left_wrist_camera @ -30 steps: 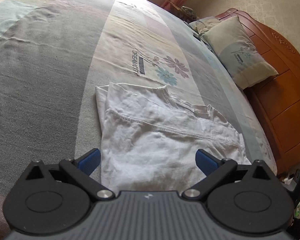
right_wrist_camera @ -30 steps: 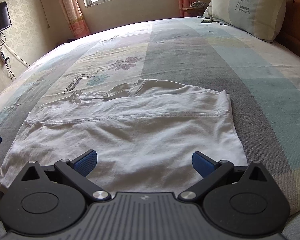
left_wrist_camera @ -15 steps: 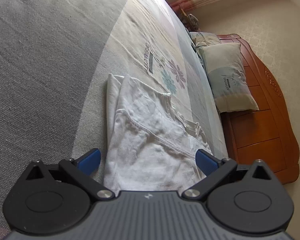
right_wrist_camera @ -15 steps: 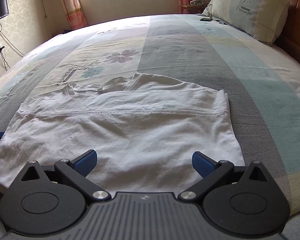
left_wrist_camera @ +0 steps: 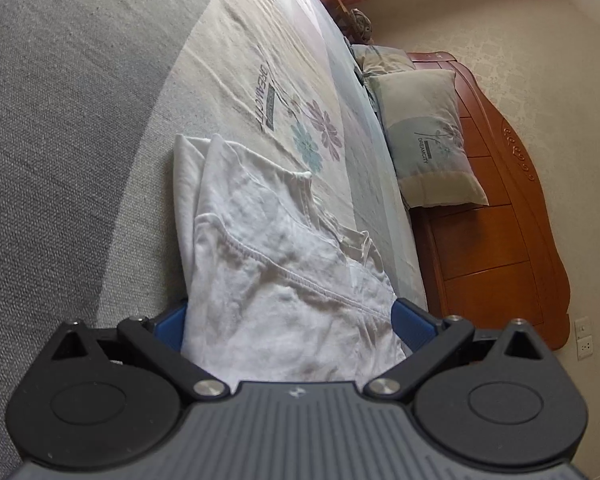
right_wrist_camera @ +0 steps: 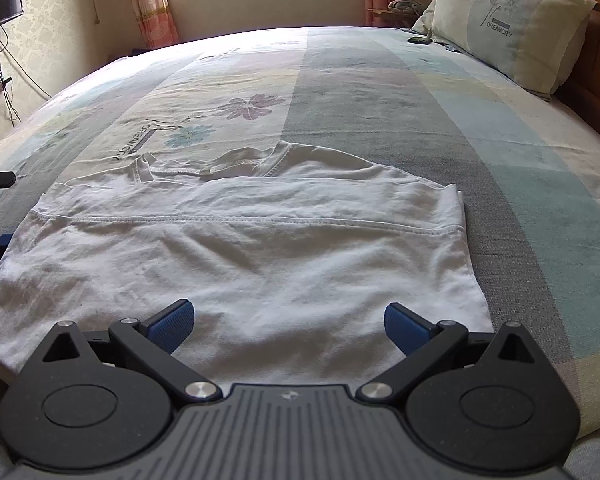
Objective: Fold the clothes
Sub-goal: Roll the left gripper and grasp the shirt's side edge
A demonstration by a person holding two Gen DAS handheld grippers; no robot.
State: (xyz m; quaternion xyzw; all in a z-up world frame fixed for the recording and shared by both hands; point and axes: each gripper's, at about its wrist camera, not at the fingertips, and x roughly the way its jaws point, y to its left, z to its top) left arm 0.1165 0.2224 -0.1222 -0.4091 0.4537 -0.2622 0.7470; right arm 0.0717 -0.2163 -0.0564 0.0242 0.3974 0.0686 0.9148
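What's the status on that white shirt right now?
Both grippers open: left gripper, right gripper. White shirt half-folded, flat on bed. Nothing in the way.

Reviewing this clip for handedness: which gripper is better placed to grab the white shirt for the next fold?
Probably left. The left gripper is open with the white shirt edge already between its fingers; the right gripper, also open, hovers over flat cloth mid-hem.

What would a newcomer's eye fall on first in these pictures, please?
Probably the white T-shirt, partly folded and lying on the near side of the striped, flower-printed bedspread. Next, both open grippers: the right gripper over its near edge, the left gripper straddling one end. A pillow leans against the wooden headboard.
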